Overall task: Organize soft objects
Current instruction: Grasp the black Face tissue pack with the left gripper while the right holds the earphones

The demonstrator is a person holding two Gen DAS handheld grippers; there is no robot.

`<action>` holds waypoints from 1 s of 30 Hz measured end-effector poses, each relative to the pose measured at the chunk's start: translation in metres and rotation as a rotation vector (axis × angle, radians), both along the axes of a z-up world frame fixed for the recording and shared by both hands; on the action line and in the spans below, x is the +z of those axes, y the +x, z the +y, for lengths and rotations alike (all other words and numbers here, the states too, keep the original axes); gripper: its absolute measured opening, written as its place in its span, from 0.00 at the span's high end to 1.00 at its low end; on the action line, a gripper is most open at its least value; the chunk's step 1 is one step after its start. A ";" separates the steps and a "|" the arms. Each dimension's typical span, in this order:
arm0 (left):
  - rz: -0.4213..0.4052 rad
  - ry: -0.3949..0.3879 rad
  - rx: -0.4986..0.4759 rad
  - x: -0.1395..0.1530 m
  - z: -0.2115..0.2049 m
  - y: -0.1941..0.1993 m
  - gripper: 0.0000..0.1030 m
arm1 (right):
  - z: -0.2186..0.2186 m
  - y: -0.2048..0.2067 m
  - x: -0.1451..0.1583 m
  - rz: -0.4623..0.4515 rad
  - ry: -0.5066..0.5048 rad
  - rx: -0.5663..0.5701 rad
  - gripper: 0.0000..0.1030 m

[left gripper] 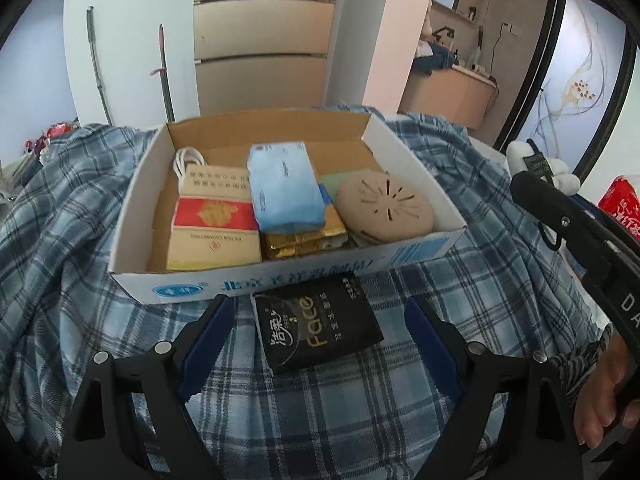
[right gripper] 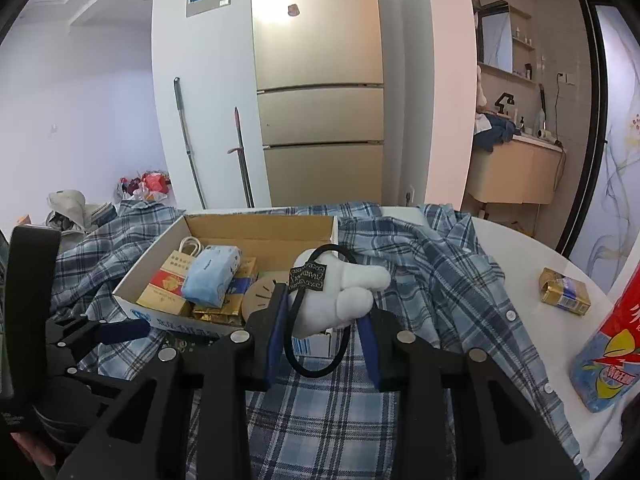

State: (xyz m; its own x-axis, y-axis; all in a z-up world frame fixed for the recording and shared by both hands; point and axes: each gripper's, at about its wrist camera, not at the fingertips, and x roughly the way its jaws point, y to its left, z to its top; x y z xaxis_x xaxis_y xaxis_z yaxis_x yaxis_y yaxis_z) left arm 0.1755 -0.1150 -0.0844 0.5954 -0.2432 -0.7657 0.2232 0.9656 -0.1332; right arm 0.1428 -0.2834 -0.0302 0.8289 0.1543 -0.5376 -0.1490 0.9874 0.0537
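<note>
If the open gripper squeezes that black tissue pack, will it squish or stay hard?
The black tissue pack would probably squish a bit: its wrapper looks soft and crinkly. It lies flat on the plaid cloth, so it shouldn't roll. The shiny film might slip between the left gripper pads.

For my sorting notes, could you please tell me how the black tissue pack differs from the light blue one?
The black tissue pack lies on the plaid shirt outside the cardboard box; the light blue tissue pack rests inside it, on other items. The black one looks flatter, the blue puffier. Both are soft wrapped packs.
</note>
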 end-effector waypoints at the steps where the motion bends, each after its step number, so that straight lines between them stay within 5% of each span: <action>1: 0.006 0.004 -0.003 -0.001 0.000 0.001 0.14 | 0.000 0.001 0.000 0.005 0.001 0.001 0.69; 11: 0.051 0.046 -0.012 -0.010 -0.010 0.007 0.23 | 0.005 0.000 -0.002 0.010 -0.007 0.011 0.69; 30: 0.017 0.052 -0.017 -0.006 -0.009 -0.001 0.32 | 0.008 0.001 -0.003 0.011 -0.028 0.013 0.69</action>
State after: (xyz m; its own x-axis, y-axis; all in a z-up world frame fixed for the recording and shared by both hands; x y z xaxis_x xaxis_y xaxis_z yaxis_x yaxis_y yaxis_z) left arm 0.1746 -0.1240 -0.0906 0.5782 -0.2132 -0.7876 0.2382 0.9673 -0.0870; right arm 0.1439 -0.2756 -0.0335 0.8209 0.1502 -0.5510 -0.1616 0.9865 0.0282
